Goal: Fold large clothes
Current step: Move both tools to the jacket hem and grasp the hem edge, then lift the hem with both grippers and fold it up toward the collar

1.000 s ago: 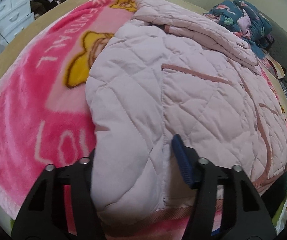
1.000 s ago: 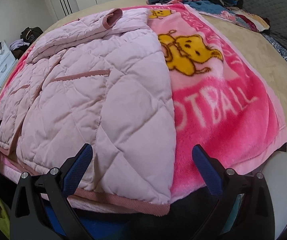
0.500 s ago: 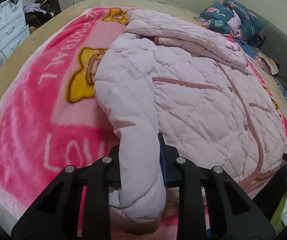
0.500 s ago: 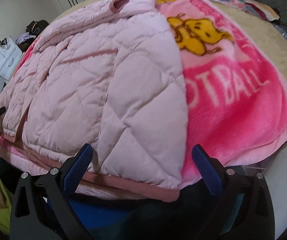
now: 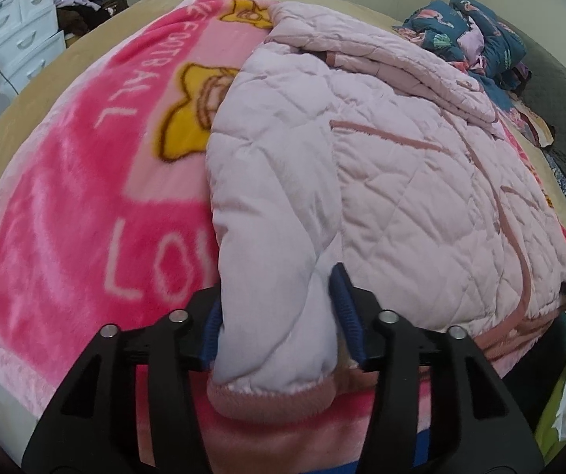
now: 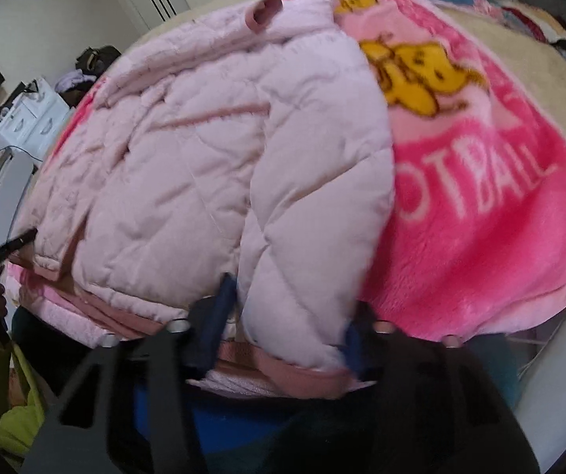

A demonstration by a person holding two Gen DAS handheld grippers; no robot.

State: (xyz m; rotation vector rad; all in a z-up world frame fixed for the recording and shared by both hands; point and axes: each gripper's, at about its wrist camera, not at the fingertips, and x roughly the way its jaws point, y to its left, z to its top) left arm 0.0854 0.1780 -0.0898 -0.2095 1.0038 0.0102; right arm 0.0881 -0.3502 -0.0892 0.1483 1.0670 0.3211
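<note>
Gripping: left tool (image 5: 277, 330) and right tool (image 6: 289, 326) are both clenching hem corners.
Handling: quilted pink jacket (image 5: 381, 166) is looking soft, bulky, springy.

A pale pink quilted jacket (image 5: 381, 166) was spread on a bright pink blanket (image 5: 85, 205) over a bed. Its near left corner was pinched between the blue pads (image 5: 344, 308) of the left gripper (image 5: 277, 316). Folded clothes (image 5: 476, 27) were piled at the far right.

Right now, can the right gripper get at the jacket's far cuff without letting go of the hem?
Probably not. The right gripper is shut on the quilted jacket at its near hem, while the cuff lies at the far end of the blanket, across the whole garment.
</note>
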